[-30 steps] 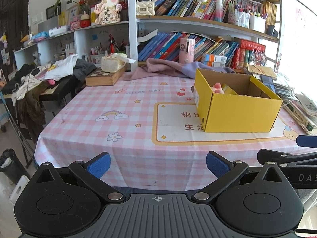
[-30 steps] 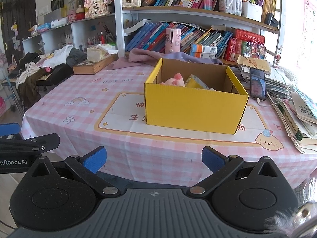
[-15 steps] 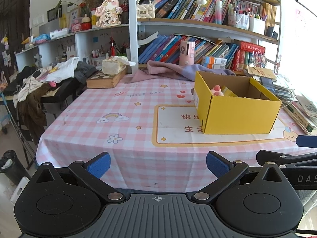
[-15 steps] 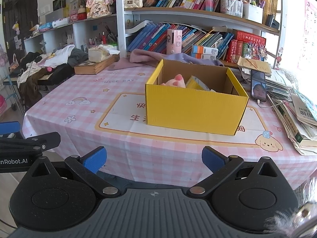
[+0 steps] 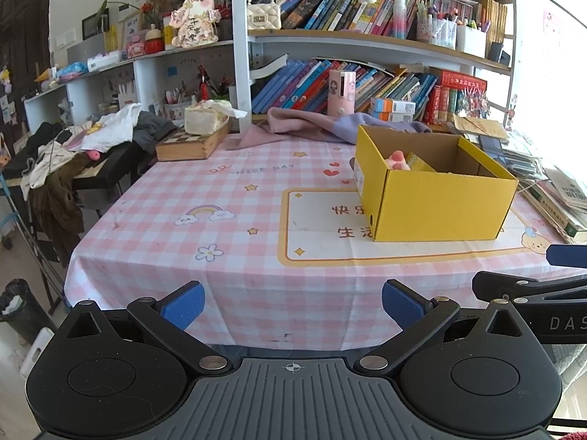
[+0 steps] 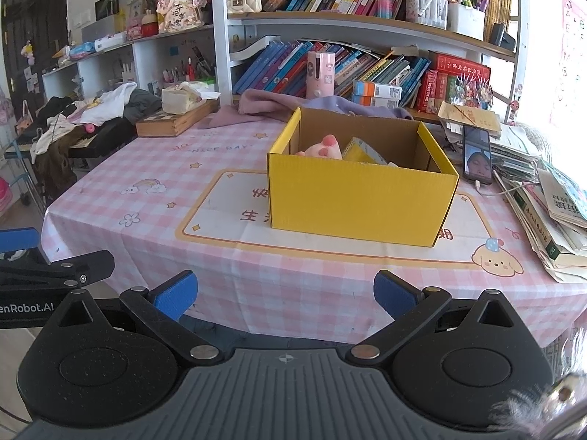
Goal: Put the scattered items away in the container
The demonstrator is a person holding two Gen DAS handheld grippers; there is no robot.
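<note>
Both grippers have backed off slightly from the yellow box (image 6: 361, 198), jaws spread, empty.

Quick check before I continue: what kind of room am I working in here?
Most likely a home study or a child's room. Bookshelves crammed with books line the back wall, a pink checked cartoon tablecloth covers the table, and clothes are heaped on a side desk.

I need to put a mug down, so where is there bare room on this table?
Bare tablecloth runs from the yellow box leftward to the table's edge, and forward to the near edge. It is crowded right of the box, with a phone and stacked books, and behind it, with a draped cloth and wooden box.
</note>
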